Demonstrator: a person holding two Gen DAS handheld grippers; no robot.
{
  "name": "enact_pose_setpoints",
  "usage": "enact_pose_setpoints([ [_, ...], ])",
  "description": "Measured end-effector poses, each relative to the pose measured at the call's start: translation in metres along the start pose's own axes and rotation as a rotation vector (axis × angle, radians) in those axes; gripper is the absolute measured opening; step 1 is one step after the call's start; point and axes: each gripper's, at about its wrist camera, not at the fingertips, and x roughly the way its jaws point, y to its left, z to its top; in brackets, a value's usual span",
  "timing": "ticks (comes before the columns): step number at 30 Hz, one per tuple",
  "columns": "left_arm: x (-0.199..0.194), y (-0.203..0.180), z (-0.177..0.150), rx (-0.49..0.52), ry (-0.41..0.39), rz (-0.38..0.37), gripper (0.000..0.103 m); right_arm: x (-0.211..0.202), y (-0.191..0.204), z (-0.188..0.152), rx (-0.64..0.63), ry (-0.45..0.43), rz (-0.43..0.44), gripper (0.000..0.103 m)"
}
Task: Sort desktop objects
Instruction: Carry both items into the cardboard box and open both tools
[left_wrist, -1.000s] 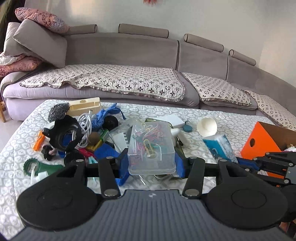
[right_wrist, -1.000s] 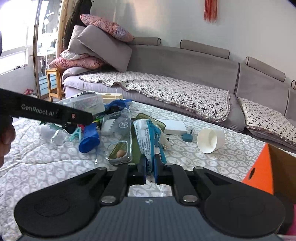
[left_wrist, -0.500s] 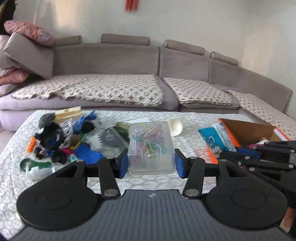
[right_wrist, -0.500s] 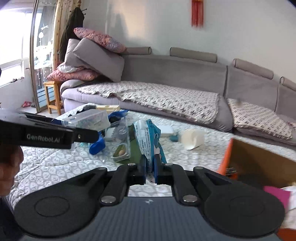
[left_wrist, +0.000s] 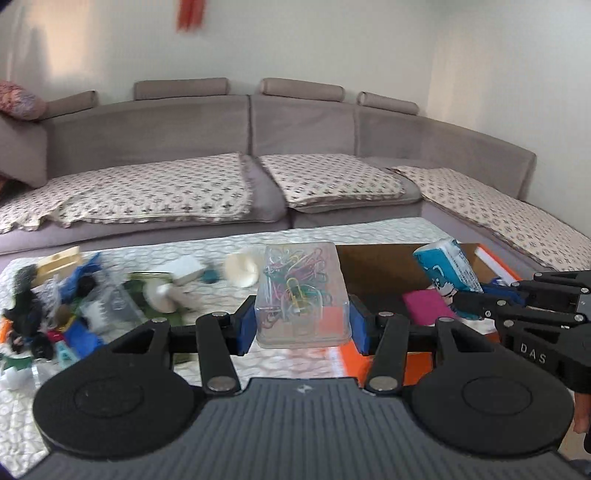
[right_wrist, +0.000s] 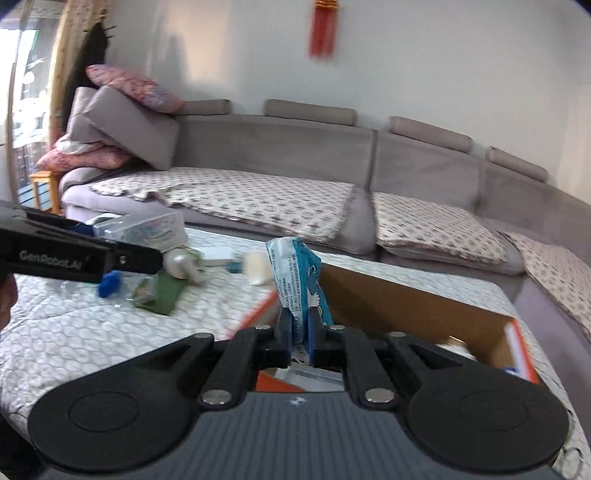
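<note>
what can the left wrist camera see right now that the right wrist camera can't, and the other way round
Only the left wrist view shows the pink item inside the orange box and the dark clutter pile on the table's far left.

Only the right wrist view shows the stacked pillows on the sofa end and the window behind them.

Both show the clear paperclip box held in the left gripper, the blue tissue pack pinched in the right gripper, and the white cup.

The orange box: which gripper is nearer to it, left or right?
Right. The right gripper holds the blue tissue pack above the orange box opening; the left gripper, gripping the paperclip case, is at its near-left corner.
</note>
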Motion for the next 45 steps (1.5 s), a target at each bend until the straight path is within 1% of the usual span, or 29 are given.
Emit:
enact_pose_setpoints([
  [5,0.025,-0.029,0.006,0.03,0.03,-0.02,0.049,-0.003,-0.03,-0.008,0.031,0.023,-0.078,0.007],
  [12,0.061,-0.066,0.017,0.077,0.076,-0.035,0.049,0.014,-0.071,-0.01,0.116,0.051,-0.149,0.007],
  [16,0.079,-0.075,0.023,0.082,0.123,-0.034,0.049,0.032,-0.092,-0.009,0.142,0.078,-0.174,0.007],
  [22,0.111,-0.075,0.026,0.072,0.187,-0.018,0.049,0.059,-0.115,-0.017,0.205,0.138,-0.182,0.007],
  [25,0.122,-0.076,0.024,0.07,0.222,-0.007,0.049,0.069,-0.12,-0.02,0.241,0.167,-0.171,0.007],
  [27,0.128,-0.076,0.023,0.071,0.231,-0.002,0.05,0.072,-0.12,-0.02,0.251,0.175,-0.16,0.007],
  [34,0.125,-0.084,0.019,0.071,0.252,0.006,0.05,0.081,-0.112,-0.023,0.235,0.203,-0.149,0.007],
  [41,0.127,-0.081,0.019,0.066,0.271,0.01,0.05,0.085,-0.107,-0.023,0.219,0.221,-0.154,0.007],
  [42,0.129,-0.08,0.02,0.063,0.273,0.008,0.051,0.085,-0.107,-0.023,0.218,0.221,-0.156,0.007],
  [44,0.13,-0.079,0.021,0.06,0.274,0.004,0.062,0.083,-0.107,-0.022,0.215,0.218,-0.164,0.01],
  [45,0.129,-0.079,0.021,0.058,0.264,0.004,0.074,0.084,-0.108,-0.021,0.218,0.216,-0.167,0.013],
])
